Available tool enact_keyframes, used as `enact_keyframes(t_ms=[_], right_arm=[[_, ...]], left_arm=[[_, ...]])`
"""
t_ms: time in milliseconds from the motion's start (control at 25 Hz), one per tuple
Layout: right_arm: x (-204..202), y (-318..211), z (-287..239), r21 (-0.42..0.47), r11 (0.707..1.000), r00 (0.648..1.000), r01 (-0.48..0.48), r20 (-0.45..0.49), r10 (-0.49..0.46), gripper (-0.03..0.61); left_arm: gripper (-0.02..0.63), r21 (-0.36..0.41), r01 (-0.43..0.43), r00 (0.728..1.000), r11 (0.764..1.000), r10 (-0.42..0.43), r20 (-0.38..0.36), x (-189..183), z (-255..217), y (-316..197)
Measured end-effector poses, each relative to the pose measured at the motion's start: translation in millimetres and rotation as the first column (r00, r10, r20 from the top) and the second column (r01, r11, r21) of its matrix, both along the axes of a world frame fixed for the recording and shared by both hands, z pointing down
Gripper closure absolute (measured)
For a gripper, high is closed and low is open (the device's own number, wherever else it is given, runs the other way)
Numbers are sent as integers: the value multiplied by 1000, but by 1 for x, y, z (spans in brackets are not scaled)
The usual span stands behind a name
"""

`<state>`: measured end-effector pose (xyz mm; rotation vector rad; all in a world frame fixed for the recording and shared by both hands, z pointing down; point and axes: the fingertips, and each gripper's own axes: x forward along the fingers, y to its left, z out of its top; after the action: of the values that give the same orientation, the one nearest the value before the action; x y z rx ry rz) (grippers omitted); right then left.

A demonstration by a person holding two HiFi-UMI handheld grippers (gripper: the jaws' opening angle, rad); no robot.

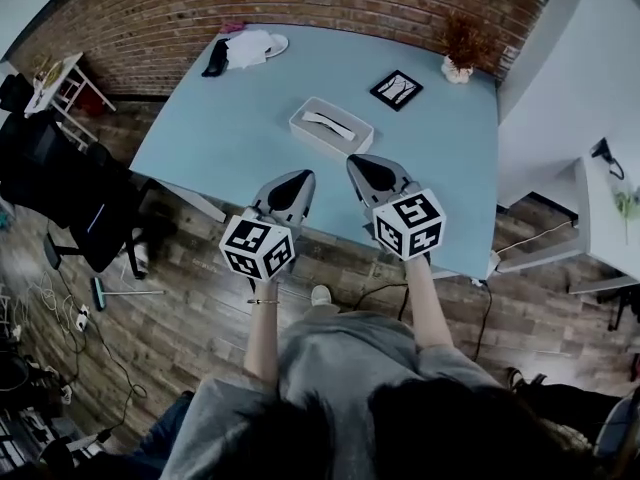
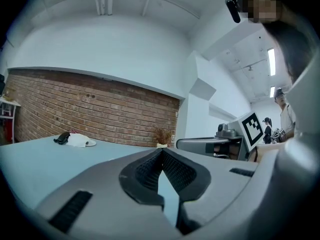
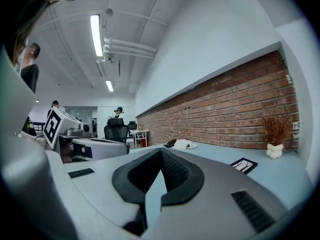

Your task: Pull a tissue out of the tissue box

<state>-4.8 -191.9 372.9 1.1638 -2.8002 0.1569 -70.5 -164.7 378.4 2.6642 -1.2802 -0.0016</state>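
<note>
The white tissue box point(image 1: 331, 126) lies on the light blue table point(image 1: 220, 138), with a tissue point(image 1: 329, 122) showing in its top slot. Both grippers hover side by side over the table's near edge, pointing at the box and short of it. My left gripper point(image 1: 303, 176) point(image 2: 161, 150) has its tips together with nothing between them. My right gripper point(image 1: 358, 160) point(image 3: 161, 150) is also shut and holds nothing. In both gripper views the jaws hide the box.
A black framed picture point(image 1: 396, 89) and a small potted dried plant point(image 1: 460, 58) stand at the table's far right. A white cloth on a plate point(image 1: 252, 46) and a black object point(image 1: 215, 58) lie far left. A black office chair point(image 1: 60, 188) stands left of the table.
</note>
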Motion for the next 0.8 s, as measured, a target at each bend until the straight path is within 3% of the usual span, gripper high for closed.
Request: enact_keyframes(t_ms=[400,800], right_arm=[[-22,-43,17,-12,995,993,-99,-64,98,580],[-31,-87,41,-51,995,974,-83,-214,70,578]], left_arm=[[611,-14,-85,996,996,86,7,-30,14,-43],[611,-60,-123,992,991,123,-8,-30,32,-77]])
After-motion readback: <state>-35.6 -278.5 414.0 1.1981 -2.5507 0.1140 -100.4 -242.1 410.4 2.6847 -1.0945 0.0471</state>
